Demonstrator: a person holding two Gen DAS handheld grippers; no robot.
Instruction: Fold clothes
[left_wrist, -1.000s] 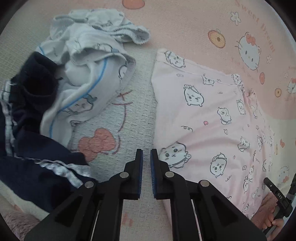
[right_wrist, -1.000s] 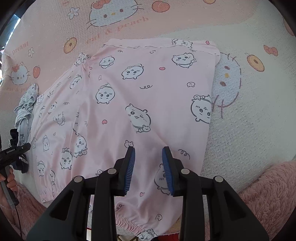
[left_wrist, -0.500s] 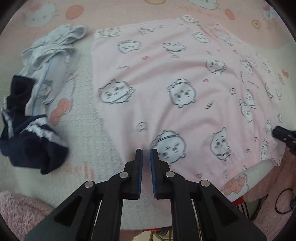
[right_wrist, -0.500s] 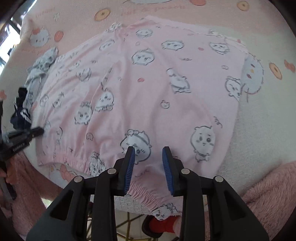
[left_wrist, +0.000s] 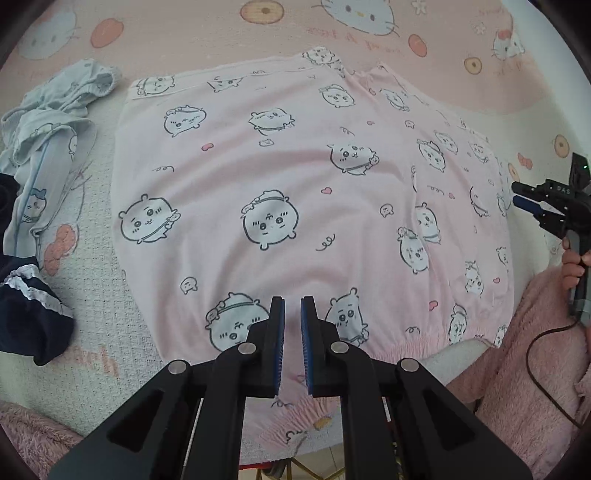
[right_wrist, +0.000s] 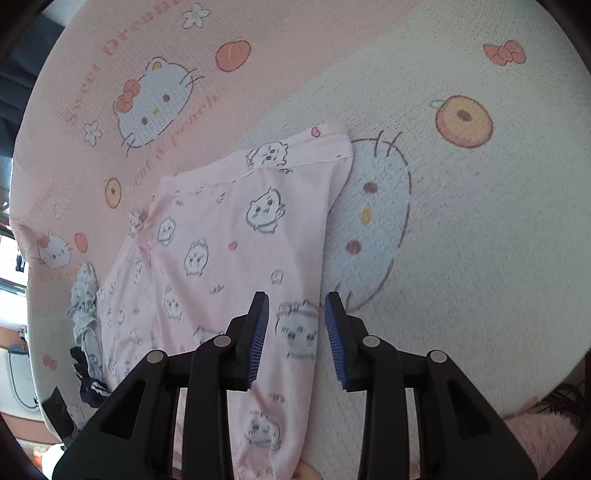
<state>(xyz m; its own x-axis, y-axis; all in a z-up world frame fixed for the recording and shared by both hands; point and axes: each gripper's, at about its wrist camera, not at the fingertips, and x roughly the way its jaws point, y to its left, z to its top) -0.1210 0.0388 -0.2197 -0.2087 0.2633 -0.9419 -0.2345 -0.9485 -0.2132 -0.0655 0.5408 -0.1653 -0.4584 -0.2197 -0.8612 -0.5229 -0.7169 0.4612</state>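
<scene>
Both grippers hang empty above the bed. My left gripper has its jaws nearly together with only a thin slit between the blue pads, nothing caught in it, the same narrow gap as a second ago. My right gripper has its jaws clearly apart, as before, with nothing pinched.

The pink pyjama trousers lie spread flat across the cartoon-print cover, their gathered cuffs reaching the near edge of the bed. A second ago my left camera looked at the bare cover between the trousers and the heap to their left; now it sits over the cuff end, with the whole garment in view. My right camera was over the middle of the trousers; now it sits at their right-hand side, fabric under one pad and bare cover under the other.

The pale blue garment and the navy garment are bunched along the bed's left side, just beside the trousers.
</scene>
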